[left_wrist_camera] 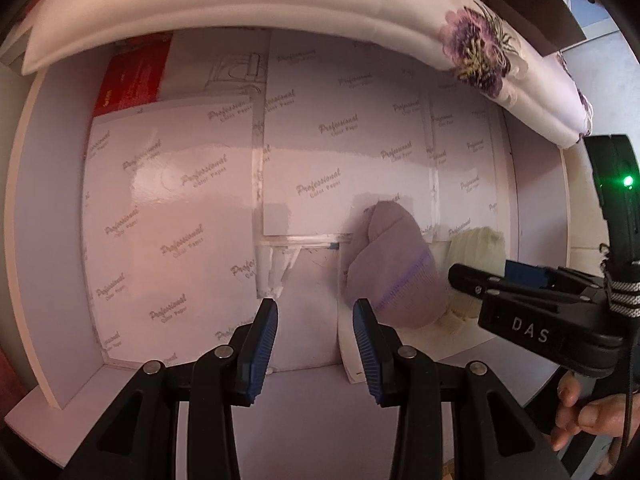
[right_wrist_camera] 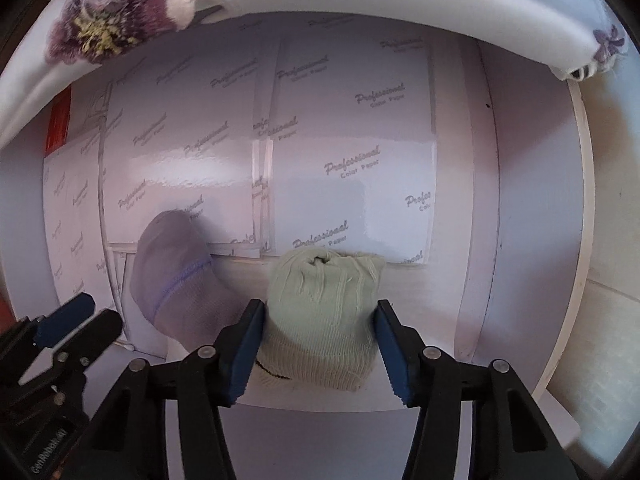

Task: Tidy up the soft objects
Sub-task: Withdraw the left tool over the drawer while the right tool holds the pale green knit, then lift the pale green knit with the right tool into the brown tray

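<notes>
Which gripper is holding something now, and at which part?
The right gripper grips the pale green sock bundle by its two sides. The left gripper holds nothing.

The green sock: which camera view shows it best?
The right wrist view: the green sock lies whole and central between the right gripper's pads. In the left wrist view that gripper and the purple sock cover most of it.

Surface: you are looking down into a white shallow box [right_wrist_camera: 532,200], its floor lined with glossy sheets [left_wrist_camera: 340,152] printed "Professional Color Paper".
Lying on it: a lilac rolled sock [right_wrist_camera: 176,276] and a pale green rolled sock [right_wrist_camera: 324,312] are sitting just beside each other.
Far rim: a white floral cloth [left_wrist_camera: 248,4] is draping over it.
</notes>
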`<control>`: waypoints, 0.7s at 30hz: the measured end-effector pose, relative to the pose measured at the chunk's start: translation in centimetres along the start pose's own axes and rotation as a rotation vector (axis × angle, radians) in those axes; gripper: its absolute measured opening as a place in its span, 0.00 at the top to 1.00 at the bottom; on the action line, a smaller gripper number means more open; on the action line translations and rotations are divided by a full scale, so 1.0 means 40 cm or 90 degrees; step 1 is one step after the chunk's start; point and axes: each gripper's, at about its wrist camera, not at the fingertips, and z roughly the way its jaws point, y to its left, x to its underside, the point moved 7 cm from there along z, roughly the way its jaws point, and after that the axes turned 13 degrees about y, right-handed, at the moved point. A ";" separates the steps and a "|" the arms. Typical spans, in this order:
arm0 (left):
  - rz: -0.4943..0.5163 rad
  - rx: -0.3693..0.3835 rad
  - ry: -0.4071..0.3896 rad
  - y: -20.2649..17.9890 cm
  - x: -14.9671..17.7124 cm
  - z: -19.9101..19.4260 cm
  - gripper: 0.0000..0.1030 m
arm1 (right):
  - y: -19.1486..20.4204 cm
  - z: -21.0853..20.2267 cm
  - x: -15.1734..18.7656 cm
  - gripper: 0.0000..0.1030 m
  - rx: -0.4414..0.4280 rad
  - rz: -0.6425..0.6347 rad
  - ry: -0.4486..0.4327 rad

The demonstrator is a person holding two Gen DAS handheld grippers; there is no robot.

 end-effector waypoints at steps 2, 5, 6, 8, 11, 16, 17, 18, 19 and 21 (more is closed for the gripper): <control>0.003 -0.002 0.002 -0.006 -0.001 0.007 0.62 | 0.001 -0.018 0.003 0.46 0.010 0.008 -0.017; 0.005 -0.002 0.006 -0.014 -0.003 0.015 0.62 | -0.006 -0.059 0.003 0.46 0.014 0.013 -0.039; 0.006 -0.002 0.006 -0.017 -0.004 0.017 0.62 | -0.006 -0.070 0.004 0.46 0.013 0.012 -0.045; 0.011 -0.002 0.006 -0.020 -0.006 0.020 0.62 | -0.001 -0.094 0.007 0.46 0.012 0.010 -0.055; 0.017 -0.006 0.009 -0.024 -0.004 0.022 0.62 | 0.000 -0.128 0.018 0.46 0.017 0.005 -0.075; 0.020 -0.004 0.011 -0.034 -0.005 0.039 0.62 | -0.002 -0.201 0.029 0.46 0.009 0.011 -0.117; 0.021 -0.004 0.012 -0.028 -0.001 0.041 0.62 | -0.002 -0.222 0.034 0.46 0.001 0.012 -0.130; 0.022 -0.004 0.014 -0.027 0.000 0.044 0.62 | -0.005 -0.230 0.038 0.46 -0.005 0.012 -0.137; 0.024 -0.005 0.015 -0.028 0.001 0.047 0.62 | -0.006 -0.249 0.043 0.46 -0.013 0.011 -0.151; 0.027 -0.006 0.015 -0.029 0.004 0.048 0.62 | -0.009 -0.297 0.053 0.46 -0.025 0.008 -0.185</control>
